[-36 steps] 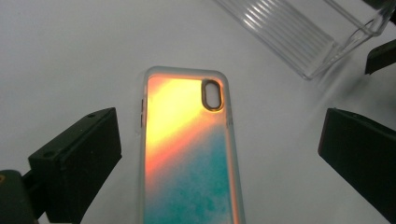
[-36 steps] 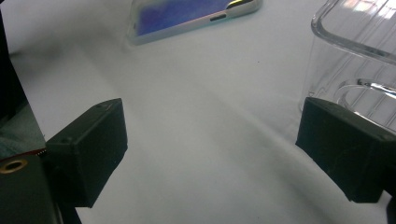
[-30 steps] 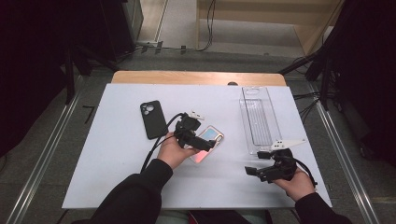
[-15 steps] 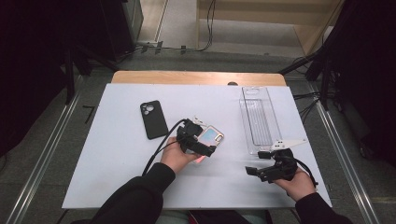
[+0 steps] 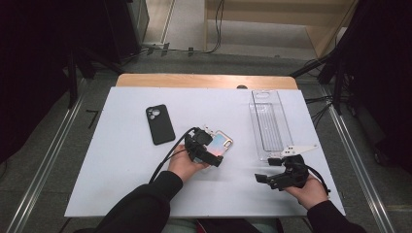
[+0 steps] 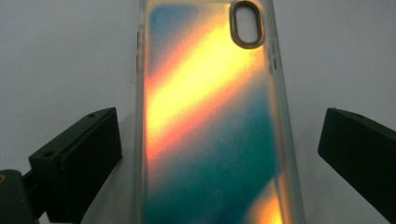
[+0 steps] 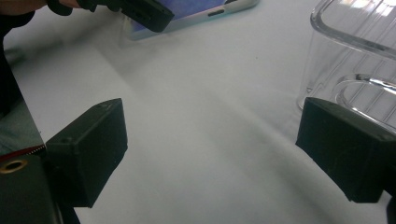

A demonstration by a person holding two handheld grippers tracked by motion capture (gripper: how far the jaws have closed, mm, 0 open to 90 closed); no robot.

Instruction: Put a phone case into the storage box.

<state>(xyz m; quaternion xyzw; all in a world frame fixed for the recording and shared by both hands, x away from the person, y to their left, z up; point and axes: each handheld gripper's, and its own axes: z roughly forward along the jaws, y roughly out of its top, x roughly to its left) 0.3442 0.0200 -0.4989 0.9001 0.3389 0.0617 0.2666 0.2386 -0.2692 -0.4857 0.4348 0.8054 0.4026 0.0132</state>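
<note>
Both hand-held grippers agape; left hand-held gripper astride iridescent phone case, edges untouched

Case: near end cut off by bottom edge of left gripper view; in high view partly hidden under left gripper.

Left gripper: moved from over the near end of the iridescent phone case a second ago, up and slightly right in the high view, so that it now hangs over the case's middle.
Iridescent phone case: less of it shows in the high view than before; the gripper now hides its lower left part.
Left hand: shifted a little toward the frame's centre with the gripper.
</note>
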